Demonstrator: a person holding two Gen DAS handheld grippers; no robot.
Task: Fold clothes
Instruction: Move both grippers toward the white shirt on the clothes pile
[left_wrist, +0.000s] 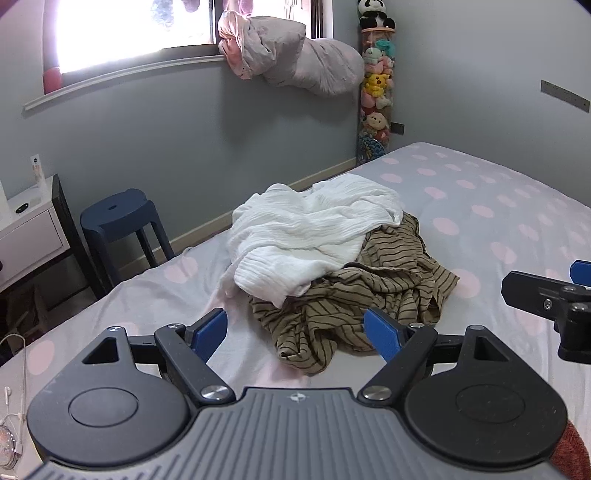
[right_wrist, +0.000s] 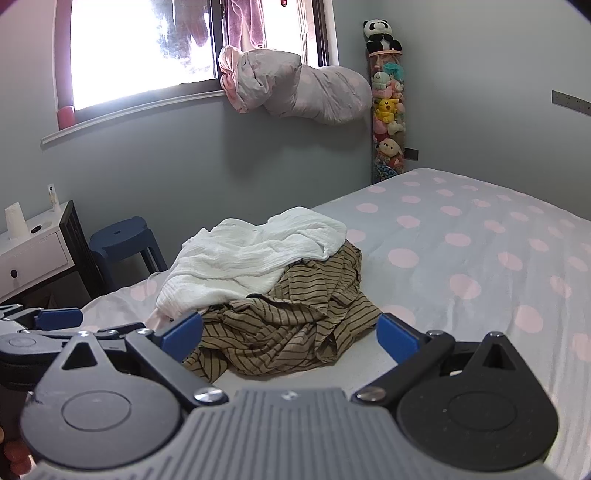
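While the bed (left_wrist: 480, 206) carries the striped garment (left_wrist: 369, 306) with the white garment (left_wrist: 306, 236) atop, both the left hand-held gripper (left_wrist: 295, 332) and right hand-held gripper (right_wrist: 290, 334) hover near the striped garment, released; only the left view shows earphones (left_wrist: 7, 398).

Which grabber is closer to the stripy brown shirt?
Hard to tell; they look about level. The left gripper and right gripper both hover open just short of the striped brown shirt, not touching it.
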